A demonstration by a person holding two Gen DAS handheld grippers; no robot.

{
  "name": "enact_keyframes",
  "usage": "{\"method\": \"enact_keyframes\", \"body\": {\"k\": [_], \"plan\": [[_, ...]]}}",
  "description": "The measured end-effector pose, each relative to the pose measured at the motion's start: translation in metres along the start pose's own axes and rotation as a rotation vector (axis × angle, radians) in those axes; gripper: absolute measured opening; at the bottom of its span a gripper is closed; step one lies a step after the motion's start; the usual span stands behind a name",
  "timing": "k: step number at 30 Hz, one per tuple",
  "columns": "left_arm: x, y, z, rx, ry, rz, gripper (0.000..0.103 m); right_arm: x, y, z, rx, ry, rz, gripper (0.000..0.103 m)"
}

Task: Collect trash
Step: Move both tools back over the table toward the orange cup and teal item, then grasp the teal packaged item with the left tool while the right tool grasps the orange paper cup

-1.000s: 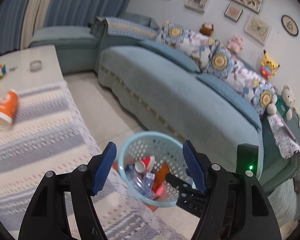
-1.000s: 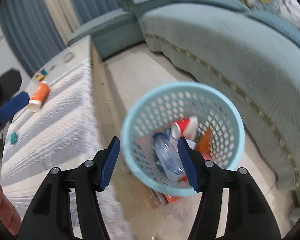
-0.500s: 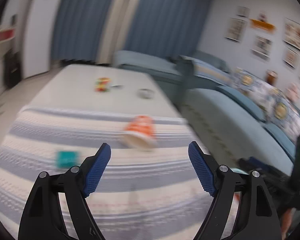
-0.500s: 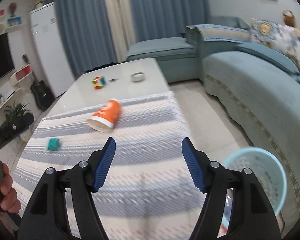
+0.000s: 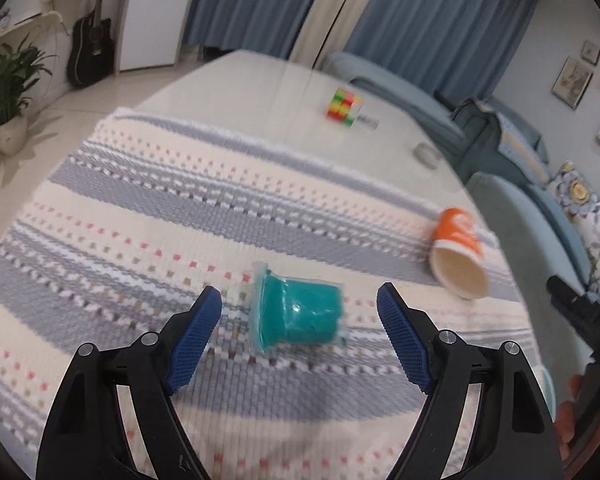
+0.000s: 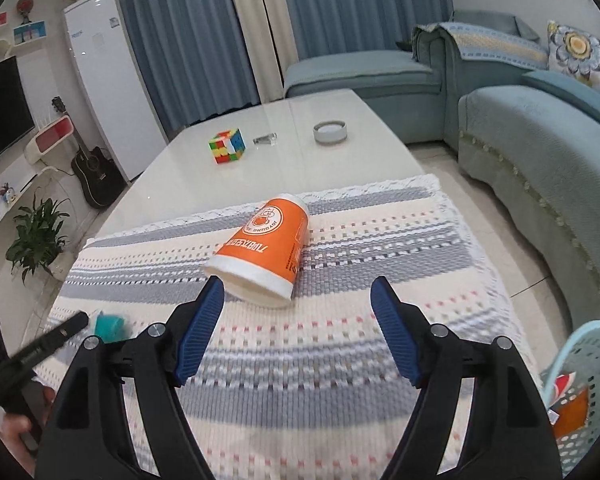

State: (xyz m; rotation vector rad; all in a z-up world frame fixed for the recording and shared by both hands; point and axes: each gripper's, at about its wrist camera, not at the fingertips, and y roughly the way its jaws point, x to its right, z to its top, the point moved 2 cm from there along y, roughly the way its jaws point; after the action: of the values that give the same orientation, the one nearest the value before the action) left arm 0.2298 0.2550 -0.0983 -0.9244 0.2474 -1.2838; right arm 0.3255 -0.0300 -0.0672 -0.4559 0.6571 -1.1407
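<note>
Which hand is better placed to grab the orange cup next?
Right. The orange cup lies on its side straight ahead of the right tool, rim toward it, jaws opening with nothing between. The left tool faces the teal cup; there the orange one sits far off to the side.

Opening right tongs, nothing between them, just before toppled orange cup on striped cloth.

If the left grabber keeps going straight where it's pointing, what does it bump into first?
Most likely the teal cup, lying on its side on the striped cloth. It sits just ahead between the open fingers of the left gripper, though the blur makes depth uncertain.
</note>
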Motion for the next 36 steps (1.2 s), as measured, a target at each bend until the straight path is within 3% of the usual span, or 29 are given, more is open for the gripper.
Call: {"method": "enact_keyframes", "body": {"k": [6,8,11,20,25,26,36], "plan": [[-0.002,0.031,-0.006,-0.038,0.025,0.043,0.073,-0.006,0.046,0.021,-0.045,0.013,0.018,0.072],[-0.004,0.030,-0.006,-0.024,0.029,0.060,0.059,-0.013,0.056,0.025,-0.047,-0.011,-0.001,0.072],[-0.003,0.031,-0.008,-0.026,0.035,0.059,0.051,-0.020,0.075,0.030,-0.069,-0.007,-0.002,0.072],[0.005,0.022,-0.010,0.042,0.082,0.053,0.048,-0.028,0.130,0.030,-0.191,0.094,-0.006,0.072],[0.009,0.018,-0.012,0.058,0.104,0.052,0.048,-0.024,0.140,0.025,-0.223,0.161,0.020,0.071],[0.009,0.017,-0.012,0.060,0.102,0.051,0.048,-0.023,0.140,0.025,-0.224,0.169,0.040,0.063],[0.019,0.004,-0.015,0.101,0.130,0.041,0.048,-0.040,0.106,0.009,-0.180,0.072,0.099,0.053]]}}
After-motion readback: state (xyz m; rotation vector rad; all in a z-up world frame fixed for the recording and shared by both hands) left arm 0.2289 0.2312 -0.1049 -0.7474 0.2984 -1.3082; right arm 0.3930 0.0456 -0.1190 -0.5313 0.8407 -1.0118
